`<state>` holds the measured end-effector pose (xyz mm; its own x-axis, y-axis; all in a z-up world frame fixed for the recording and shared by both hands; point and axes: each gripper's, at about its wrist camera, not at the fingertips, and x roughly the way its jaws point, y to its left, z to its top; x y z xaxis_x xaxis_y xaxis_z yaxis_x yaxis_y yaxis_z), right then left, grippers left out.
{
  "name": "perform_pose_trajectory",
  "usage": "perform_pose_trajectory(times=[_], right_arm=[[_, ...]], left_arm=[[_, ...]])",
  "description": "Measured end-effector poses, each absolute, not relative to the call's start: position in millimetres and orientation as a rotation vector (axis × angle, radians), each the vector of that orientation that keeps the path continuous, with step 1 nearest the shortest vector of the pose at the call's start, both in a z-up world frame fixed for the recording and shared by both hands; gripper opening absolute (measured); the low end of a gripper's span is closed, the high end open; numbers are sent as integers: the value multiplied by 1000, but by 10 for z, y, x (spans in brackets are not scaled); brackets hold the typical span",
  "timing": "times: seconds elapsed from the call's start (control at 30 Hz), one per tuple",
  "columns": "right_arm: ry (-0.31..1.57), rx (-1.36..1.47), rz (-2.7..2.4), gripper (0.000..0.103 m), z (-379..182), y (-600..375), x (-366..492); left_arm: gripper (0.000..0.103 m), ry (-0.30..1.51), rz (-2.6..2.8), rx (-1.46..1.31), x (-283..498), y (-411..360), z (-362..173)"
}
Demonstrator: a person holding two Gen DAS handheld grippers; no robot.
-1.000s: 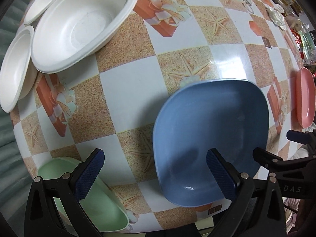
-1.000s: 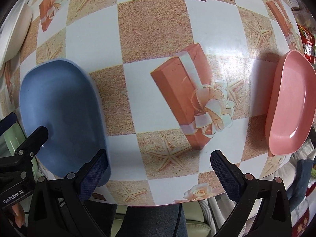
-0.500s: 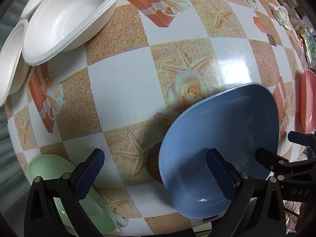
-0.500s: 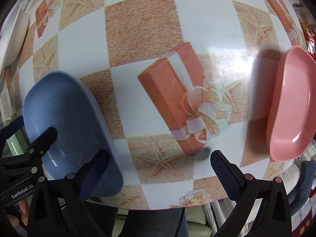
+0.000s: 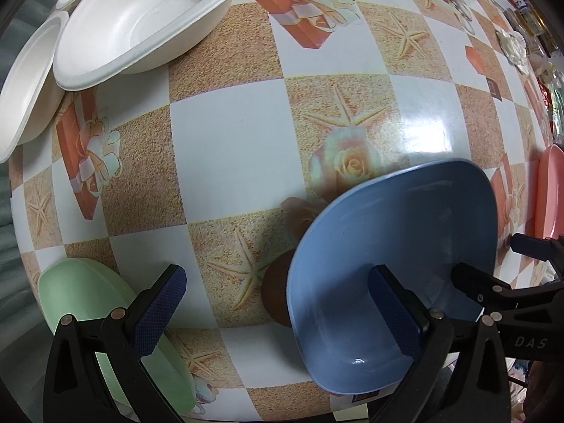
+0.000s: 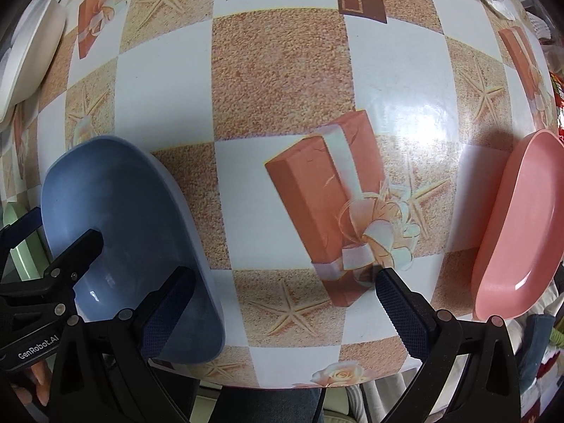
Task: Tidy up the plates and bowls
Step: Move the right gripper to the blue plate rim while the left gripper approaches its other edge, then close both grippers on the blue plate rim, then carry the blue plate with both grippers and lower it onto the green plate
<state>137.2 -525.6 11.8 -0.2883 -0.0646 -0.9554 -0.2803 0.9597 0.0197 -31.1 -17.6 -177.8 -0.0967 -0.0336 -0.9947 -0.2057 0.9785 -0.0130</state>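
A blue bowl (image 5: 387, 229) rests near the table's front edge and looks tipped, its left rim raised over a shadow. My left gripper (image 5: 276, 282) is open. Its right finger (image 5: 394, 310) sits inside the bowl and its left finger hangs over a pale green bowl (image 5: 81, 292). In the right wrist view the blue bowl (image 6: 116, 194) lies at the left. My right gripper (image 6: 284, 278) is open, its left finger (image 6: 169, 303) in front of the bowl's right rim. A pink plate (image 6: 521, 218) lies at the far right.
Large white disposable bowls (image 5: 141, 24) overlap at the table's back left. The table (image 6: 282, 70) wears a checked cloth with gift-box and starfish prints, and its front edge runs just under both grippers. Small items crowd the far right corner (image 5: 514, 46).
The blue bowl's left rim has lifted, uncovering a rose print and casting a shadow. The left gripper's view has shifted forward and left. Both grippers have stayed open.
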Motion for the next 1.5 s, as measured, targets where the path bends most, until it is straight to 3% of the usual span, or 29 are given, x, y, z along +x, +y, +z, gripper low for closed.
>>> perform_pose_trajectory(times=[0.33, 0.5, 0.63, 0.73, 0.77, 0.8, 0.93, 1.0, 1.2, 1.5], right_arm=[[1832, -247, 216, 103, 33, -5324, 1352], [1754, -321, 297, 83, 180, -5196, 1301], [1731, -330, 310, 73, 236, -5140, 1272], [1722, -300, 326, 46, 302, -5079, 1238], [1721, -293, 345, 27, 327, -5038, 1221], [1736, -271, 384, 18, 333, -4972, 1199], [1748, -301, 382, 19, 340, -4833, 1164], [1783, -240, 359, 19, 315, -4871, 1193], [1882, -128, 320, 19, 166, -4980, 1216], [1855, -165, 338, 19, 393, -4725, 1261]], left_arm=[[103, 1741, 185, -262, -330, -40, -1776], [93, 1752, 166, -224, -444, -119, -1765], [84, 1745, 140, -186, -472, -195, -1749], [74, 1739, 103, -155, -495, -310, -1735], [67, 1738, 86, -150, -504, -333, -1725], [56, 1738, 66, -150, -504, -358, -1707], [51, 1742, 20, -117, -455, -369, -1713], [41, 1752, 11, -111, -482, -407, -1656], [40, 1741, -42, -60, -554, -352, -1453], [40, 1669, -54, -10, -550, -231, -1115]])
